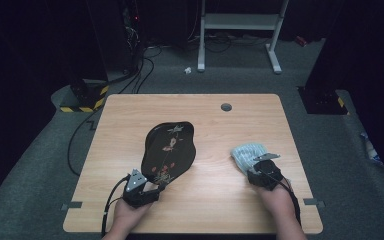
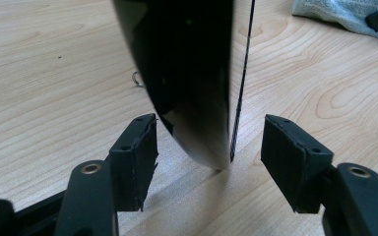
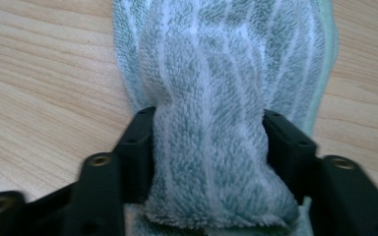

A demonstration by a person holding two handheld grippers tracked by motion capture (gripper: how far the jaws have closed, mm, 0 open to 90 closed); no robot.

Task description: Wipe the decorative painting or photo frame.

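A black lacquered tray (image 1: 170,150) with a red and gold flower pattern stands tilted up on the wooden table (image 1: 205,112). Its narrow lower end (image 2: 192,73) touches the wood between the jaws of my left gripper (image 1: 156,186). In the left gripper view, my left gripper (image 2: 210,123) is open, with a gap between each pad and the tray. On the right lies a pale blue-green striped towel (image 1: 245,151). My right gripper (image 3: 206,118) is shut on a bunched fold of the towel (image 3: 216,59), which bulges between the pads. In the high view it (image 1: 249,167) sits at the towel's near edge.
A round grey grommet (image 1: 226,106) sits near the table's far edge. Behind the table stands a white frame (image 1: 240,22) on the grey carpet. Cables and a yellow-black striped base (image 1: 82,102) lie at the far left.
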